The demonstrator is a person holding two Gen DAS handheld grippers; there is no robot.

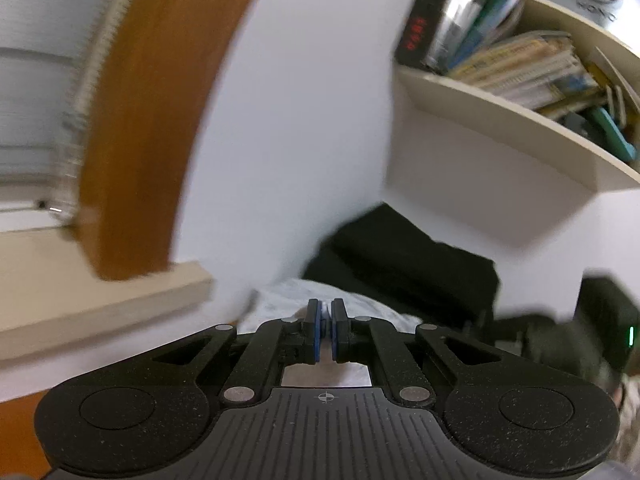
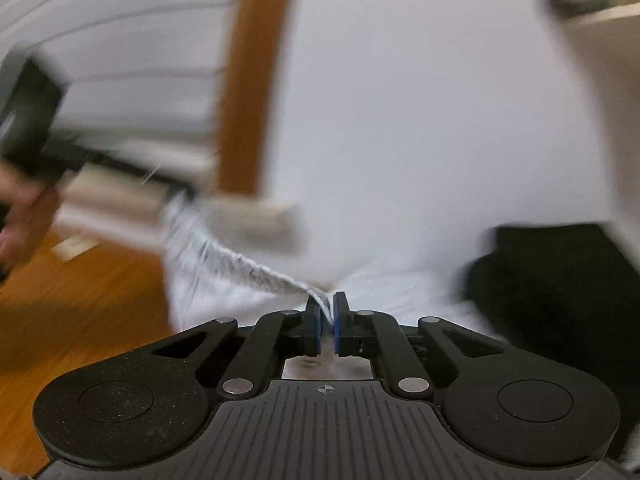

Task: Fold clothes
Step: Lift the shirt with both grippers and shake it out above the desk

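Right gripper (image 2: 327,312): jaws nearly closed, pinching the hem of a white-grey garment (image 2: 224,256) that stretches to the left gripper (image 2: 28,120) at frame left. Left gripper (image 1: 326,320): jaws nearly closed on pale cloth (image 1: 280,300). Beyond: black folded clothing (image 1: 404,256), bookshelf (image 1: 500,108) upper right.

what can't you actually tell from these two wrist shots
- Left wrist view: whether the left gripper pinches the white garment; its nearly closed fingers hide the cloth at the pads.
- Right wrist view: the garment's type and full shape; motion blur smears it, and the right gripper, shut on its edge, covers the rest.
- Right wrist view: the hand is cut off by the left edge and blurred.
- Left wrist view: the book titles on the shelf are too blurred to read.
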